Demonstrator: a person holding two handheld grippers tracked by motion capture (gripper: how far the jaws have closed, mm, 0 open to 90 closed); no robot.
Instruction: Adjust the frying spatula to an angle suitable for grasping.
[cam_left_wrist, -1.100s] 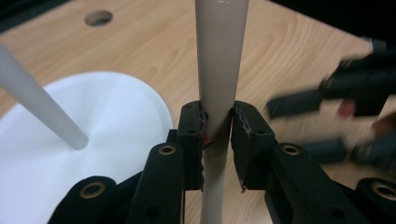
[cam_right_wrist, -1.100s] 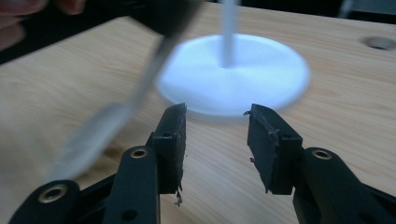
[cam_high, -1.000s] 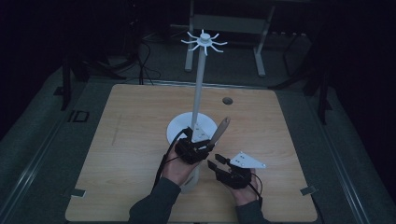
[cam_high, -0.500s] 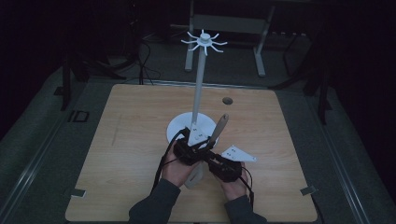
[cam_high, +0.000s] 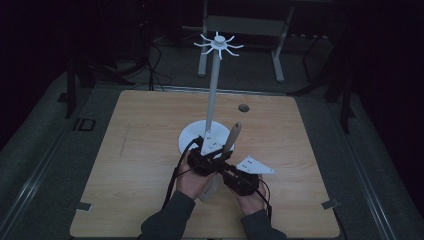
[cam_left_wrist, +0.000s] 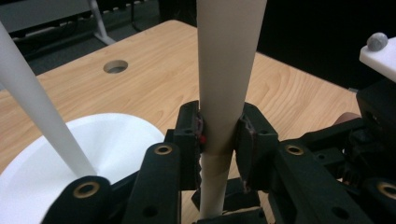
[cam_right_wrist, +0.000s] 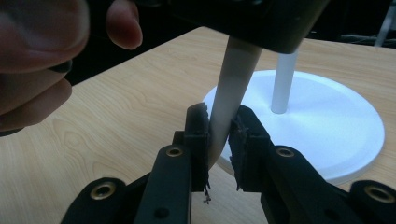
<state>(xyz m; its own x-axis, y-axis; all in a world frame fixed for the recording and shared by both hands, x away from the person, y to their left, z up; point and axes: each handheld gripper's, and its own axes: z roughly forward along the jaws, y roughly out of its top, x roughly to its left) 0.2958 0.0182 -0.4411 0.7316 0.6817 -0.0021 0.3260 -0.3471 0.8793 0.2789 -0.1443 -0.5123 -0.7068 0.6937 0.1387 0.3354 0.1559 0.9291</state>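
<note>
The table (cam_high: 150, 150) is pale wood with a fine, streaky grain — light honey-tan under dim light — with one dark round hole (cam_high: 243, 107) near its far edge. The stand (cam_high: 214, 95) is plain white: round base, slim pole, spoked top. The tapered handle (cam_left_wrist: 226, 70) is a matt beige, unpatterned. Both the left gripper (cam_left_wrist: 219, 137) and the right gripper (cam_right_wrist: 219, 135) are black with brass-coloured rivets; a small red speck shows on one left pad. The sleeves (cam_high: 170, 220) are dark grey-green — the floor dark grey.

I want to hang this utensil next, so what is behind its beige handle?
Behind the beige handle, the left gripper view shows the wooden table, its round hole and the white stand base. The tabletop directly behind the handle is covered.
</note>
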